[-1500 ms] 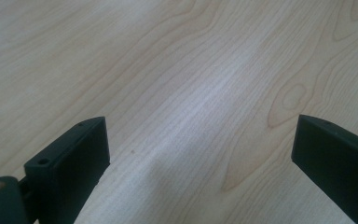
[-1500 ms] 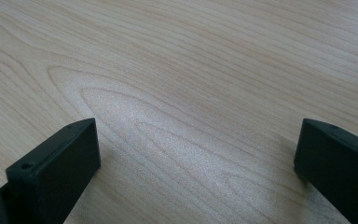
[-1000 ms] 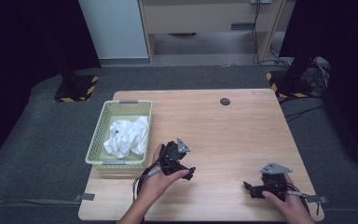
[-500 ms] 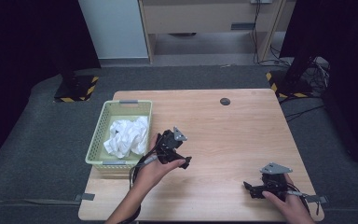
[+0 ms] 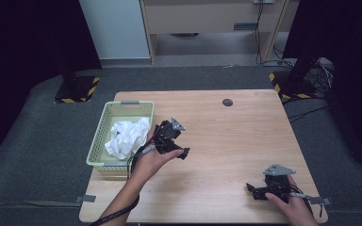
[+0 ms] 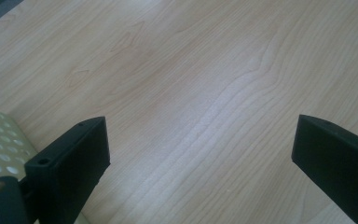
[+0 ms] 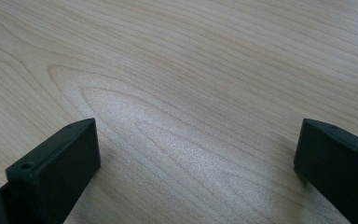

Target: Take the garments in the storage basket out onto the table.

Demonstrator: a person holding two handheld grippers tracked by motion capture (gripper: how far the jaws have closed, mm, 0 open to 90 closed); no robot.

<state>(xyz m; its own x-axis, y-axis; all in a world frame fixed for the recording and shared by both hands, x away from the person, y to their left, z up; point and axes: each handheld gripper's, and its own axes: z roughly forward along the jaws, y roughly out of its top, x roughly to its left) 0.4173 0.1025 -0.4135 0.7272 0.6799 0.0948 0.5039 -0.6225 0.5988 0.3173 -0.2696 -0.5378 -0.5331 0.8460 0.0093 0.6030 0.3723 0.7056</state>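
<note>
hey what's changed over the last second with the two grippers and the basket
The left gripper has moved up the table, away from the person, alongside the basket, jaws open and empty. Nothing was gripped or released. The right gripper stayed low at the near right corner, open. The white cloth still lies in the basket.

Light wooden rectangular desk (image 5: 226, 141), pale grain, standing on dark grey carpeted floor (image 5: 42, 141). Small dark round disc (image 5: 227, 102) lying on the desk near its far edge, well apart from everything else. Two black post bases with yellow-and-black hazard stripes (image 5: 75, 89), one on the floor beyond each far corner. Pale wooden cabinet (image 5: 207, 19) behind, beside a light grey-blue panel (image 5: 113, 28). Loose cables (image 5: 320, 70) on the floor at far right.
</note>
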